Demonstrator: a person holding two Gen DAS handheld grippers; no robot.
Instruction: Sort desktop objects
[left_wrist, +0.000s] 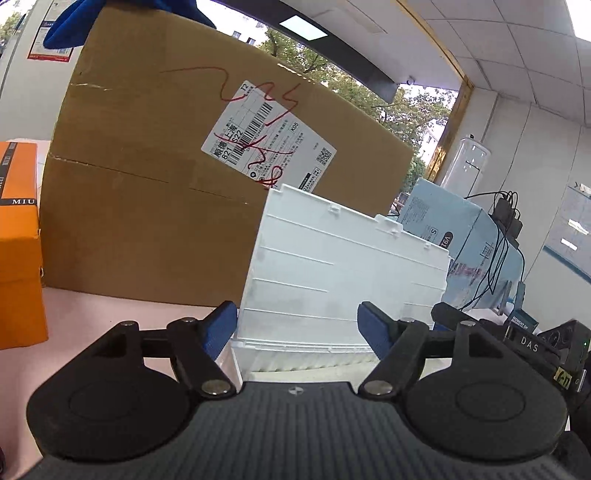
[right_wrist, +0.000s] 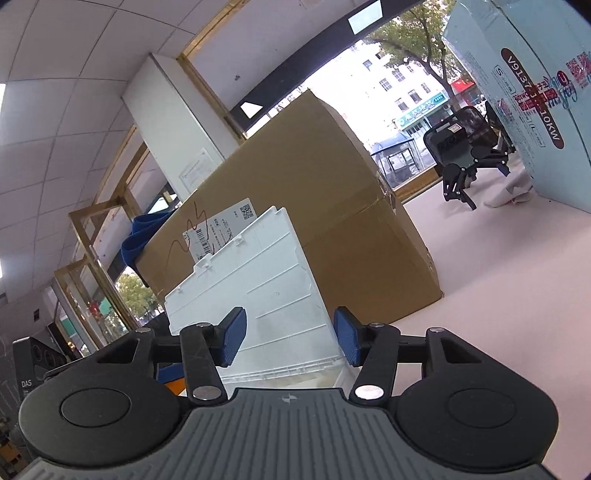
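Observation:
A white plastic storage box stands on the pale pink desk with its ribbed lid tilted up. The lid fills the middle of both views. My left gripper is open, its blue pads either side of the box's near rim, and I cannot tell whether they touch it. My right gripper is open too, spread around the lid's lower edge from the other side. The right gripper's black body shows at the left view's right edge. What the box holds is hidden.
A large cardboard box with a shipping label stands right behind the lid, blue cloth on top of it. An orange box sits left, a light blue carton right. A spare black gripper lies far back on the desk.

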